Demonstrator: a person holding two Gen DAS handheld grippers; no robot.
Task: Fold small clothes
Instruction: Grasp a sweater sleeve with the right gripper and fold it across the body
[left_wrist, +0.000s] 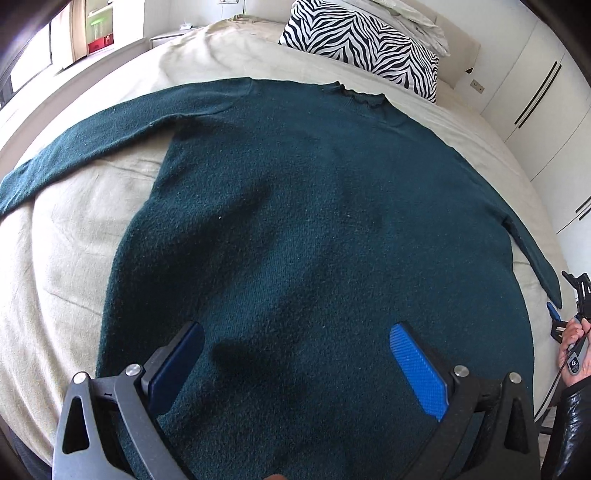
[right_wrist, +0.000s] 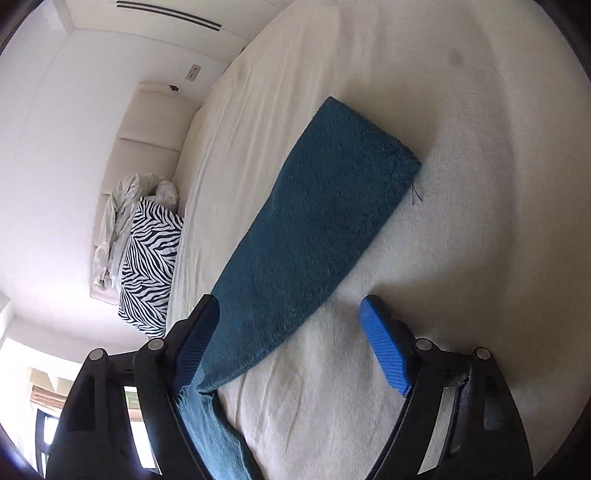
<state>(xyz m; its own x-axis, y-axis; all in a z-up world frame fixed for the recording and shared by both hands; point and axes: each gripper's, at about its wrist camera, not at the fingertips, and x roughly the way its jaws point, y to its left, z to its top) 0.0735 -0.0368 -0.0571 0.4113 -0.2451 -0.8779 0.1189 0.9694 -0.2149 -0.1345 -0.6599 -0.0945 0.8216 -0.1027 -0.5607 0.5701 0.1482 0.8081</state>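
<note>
Left tongs (left_wrist: 295, 363) spread wide over the hem end of the dark green sweater (left_wrist: 314, 229), gripping nothing. Right tongs (right_wrist: 290, 341) likewise wide open, straddling the sweater's sleeve (right_wrist: 317, 229) without pinching it. Sweater spread flat, collar toward the headboard, on the cream-sheeted bed (left_wrist: 74, 236). Beyond the sweater, a zebra-print pillow (left_wrist: 364, 48) by the padded headboard (right_wrist: 144, 122); white cabinets (left_wrist: 535, 110) beside the bed.
</note>
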